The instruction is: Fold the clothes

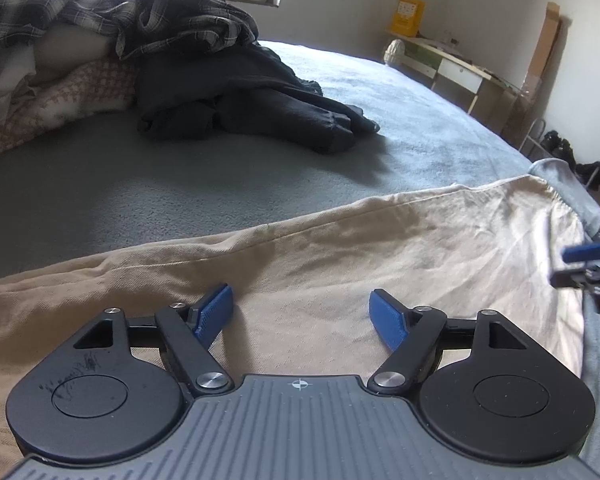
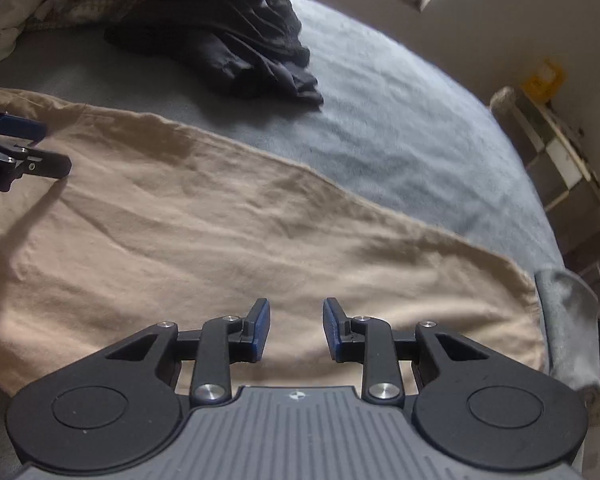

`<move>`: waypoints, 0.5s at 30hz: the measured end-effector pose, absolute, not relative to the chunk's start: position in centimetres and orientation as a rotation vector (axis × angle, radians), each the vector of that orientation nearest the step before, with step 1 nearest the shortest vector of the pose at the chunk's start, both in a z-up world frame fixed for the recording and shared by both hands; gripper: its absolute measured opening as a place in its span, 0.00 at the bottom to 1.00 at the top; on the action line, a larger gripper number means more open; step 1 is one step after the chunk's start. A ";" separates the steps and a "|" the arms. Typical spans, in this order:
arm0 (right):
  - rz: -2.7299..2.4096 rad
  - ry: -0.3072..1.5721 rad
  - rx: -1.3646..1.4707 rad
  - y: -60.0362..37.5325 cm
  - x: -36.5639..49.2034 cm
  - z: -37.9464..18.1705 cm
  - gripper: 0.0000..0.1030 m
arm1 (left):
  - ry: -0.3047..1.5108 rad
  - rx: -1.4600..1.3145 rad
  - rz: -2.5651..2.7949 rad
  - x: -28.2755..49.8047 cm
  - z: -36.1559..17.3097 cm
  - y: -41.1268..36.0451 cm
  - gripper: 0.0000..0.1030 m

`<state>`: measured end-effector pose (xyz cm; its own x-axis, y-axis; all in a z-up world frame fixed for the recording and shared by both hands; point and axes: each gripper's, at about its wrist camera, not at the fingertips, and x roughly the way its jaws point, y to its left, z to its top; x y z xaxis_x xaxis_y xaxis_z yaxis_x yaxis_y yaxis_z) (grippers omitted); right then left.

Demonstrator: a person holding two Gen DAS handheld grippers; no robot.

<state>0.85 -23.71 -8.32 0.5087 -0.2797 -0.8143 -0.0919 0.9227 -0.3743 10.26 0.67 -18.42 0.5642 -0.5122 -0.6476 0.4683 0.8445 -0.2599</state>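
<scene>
Tan garment (image 1: 340,248): it is being shown spread flat across the near part of the bed, its long seamed edge running across both views, with shallow wrinkles over its surface.
Garment's end: in the right wrist view (image 2: 512,304) the hemmed end is being seen lying just beside the bed's near corner, where the grey cover is turned down.
Left gripper (image 1: 301,316): it is being held tilted down over the tan cloth; its jaws are being kept wide apart, the blue pads (image 1: 216,314) are not pressing on anything, and only flat fabric is being seen beneath the gap.
Right gripper (image 2: 296,330): it is being held low over the same cloth near the near edge; its jaws are standing partly apart, narrower than the left pair, with nothing pinched between the blue pads (image 2: 262,328).
Bed (image 1: 400,120): it is being covered by a grey-blue textured cover, which is bearing all the clothes.
Dark clothes (image 1: 260,96): a crumpled black heap is being seen farther back on the bed, well apart from the tan garment.
Plaid cloth (image 1: 148,12): it is being seen piled on top of the heap at the far left, above pale and pink-patterned fabrics.
Desk (image 1: 456,64): it is being seen against the far wall, with a yellow box (image 1: 410,16) standing at its end.
</scene>
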 end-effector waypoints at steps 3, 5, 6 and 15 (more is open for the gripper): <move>-0.218 1.053 -0.361 -23.5 0.6 -3.7 0.30 | 0.798 -0.040 -0.584 10.4 -18.3 0.5 0.76; -0.167 1.005 -0.282 -23.0 0.1 -1.5 0.31 | 0.823 -0.022 -0.587 10.7 -18.0 0.3 0.76; -0.143 0.999 -0.280 -22.6 -0.3 -1.2 0.33 | 0.838 -0.020 -0.586 10.9 -17.9 0.3 0.76; -0.048 0.975 -0.083 -24.2 0.3 -8.2 0.33 | 0.830 0.125 -0.501 9.1 -17.8 -1.7 0.76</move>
